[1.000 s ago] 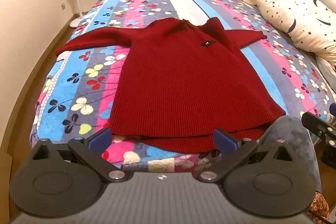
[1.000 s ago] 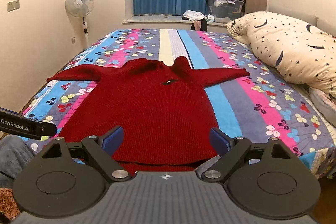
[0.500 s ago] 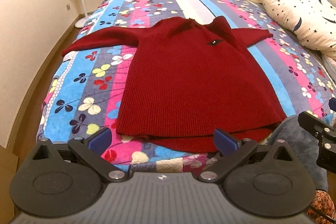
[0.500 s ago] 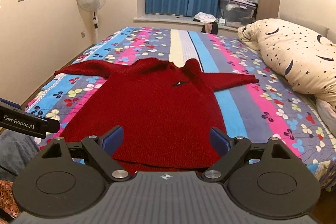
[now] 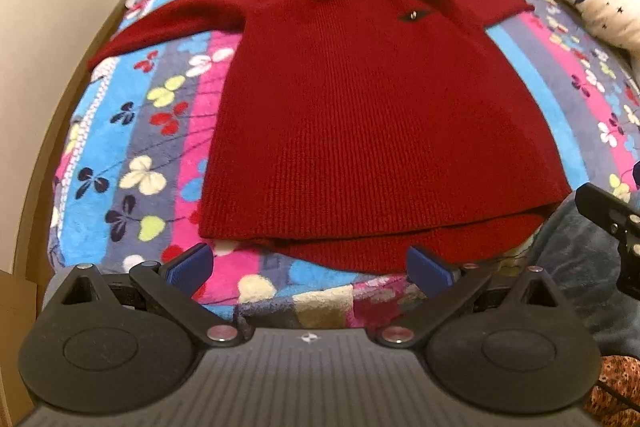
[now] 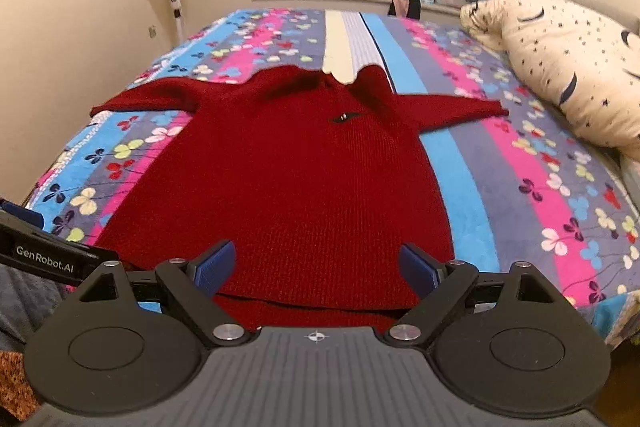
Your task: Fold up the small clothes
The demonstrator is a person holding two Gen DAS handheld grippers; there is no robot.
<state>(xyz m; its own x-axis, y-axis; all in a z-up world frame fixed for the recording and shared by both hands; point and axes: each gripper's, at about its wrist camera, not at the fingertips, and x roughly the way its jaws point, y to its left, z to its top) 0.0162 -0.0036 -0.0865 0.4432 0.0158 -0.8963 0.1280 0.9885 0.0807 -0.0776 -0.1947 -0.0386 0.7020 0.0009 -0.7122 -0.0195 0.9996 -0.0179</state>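
Both grippers now lower, nearer hem than a second ago. Left gripper (image 5: 308, 265) and right gripper (image 6: 316, 265) spread wide, blue pads empty. Red rib-knit sweater (image 5: 360, 115) flat on fleecy striped clover-print blanket (image 5: 160, 131), sleeves outstretched, hem at near edge. Star-print pillow (image 6: 572, 67) far right.

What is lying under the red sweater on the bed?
The red sweater lies spread flat on a striped, flower-printed blanket that shows all around it. At the near hem a second red layer peeks out below. Whatever else lies beneath stays covered.
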